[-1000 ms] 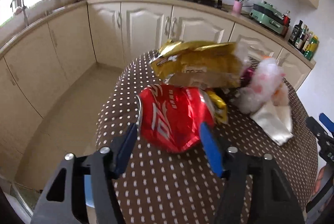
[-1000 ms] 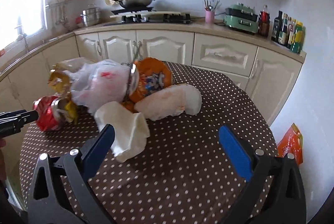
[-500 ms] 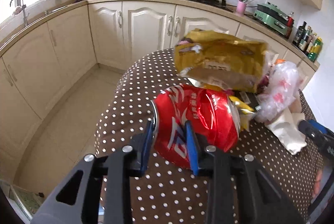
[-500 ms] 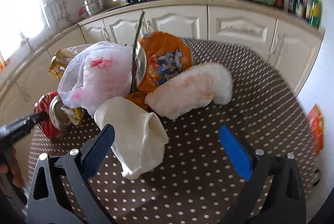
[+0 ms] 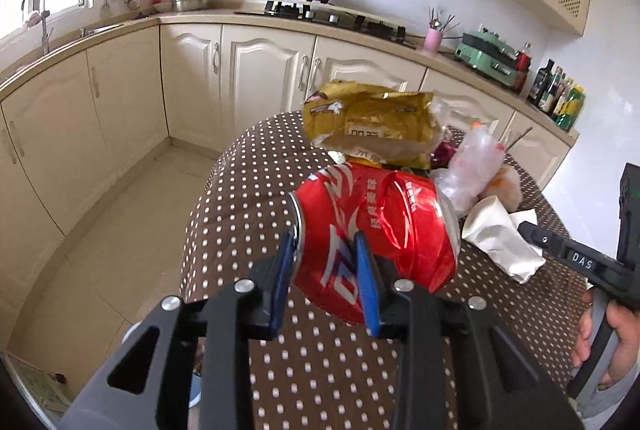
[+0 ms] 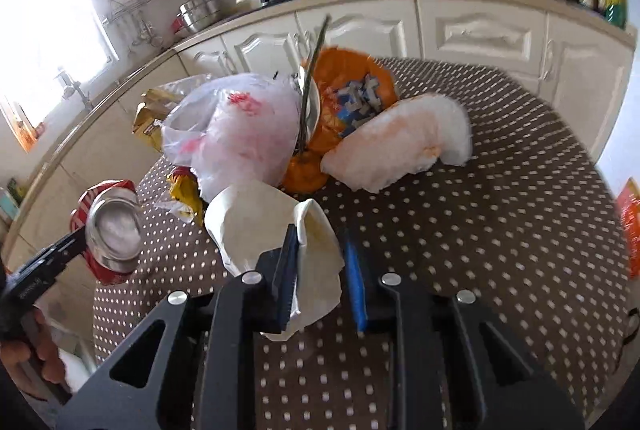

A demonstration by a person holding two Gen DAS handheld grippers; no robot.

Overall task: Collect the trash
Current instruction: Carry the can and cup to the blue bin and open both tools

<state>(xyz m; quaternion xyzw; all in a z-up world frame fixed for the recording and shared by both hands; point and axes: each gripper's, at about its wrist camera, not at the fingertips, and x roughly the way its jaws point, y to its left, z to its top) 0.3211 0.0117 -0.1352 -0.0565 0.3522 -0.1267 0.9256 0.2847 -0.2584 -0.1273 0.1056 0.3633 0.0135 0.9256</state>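
On the near left edge of the dotted table (image 5: pixel 248 189), a crushed red can (image 5: pixel 372 226) is clamped by the left gripper (image 5: pixel 326 272), its blue pads pressed into the dented wall. The can's underside is hidden, so it cannot be told whether it is lifted clear of the cloth. A cream paper wrapper (image 6: pixel 280 234) is pinched at its loose flap by the right gripper (image 6: pixel 320 270), whose jaws have just been closing; the left pad is seen against the paper, while contact at the right pad is hard to make out. Behind these, toward the middle of the table, a gold bag (image 5: pixel 372 121), a clear plastic bag (image 6: pixel 240 129), an orange packet (image 6: pixel 348 85) and a stained white tissue (image 6: pixel 400 145) are heaped, touching and partly covering one another. The table's right side and near edge are noted as bare cloth. The far rim is blurred.
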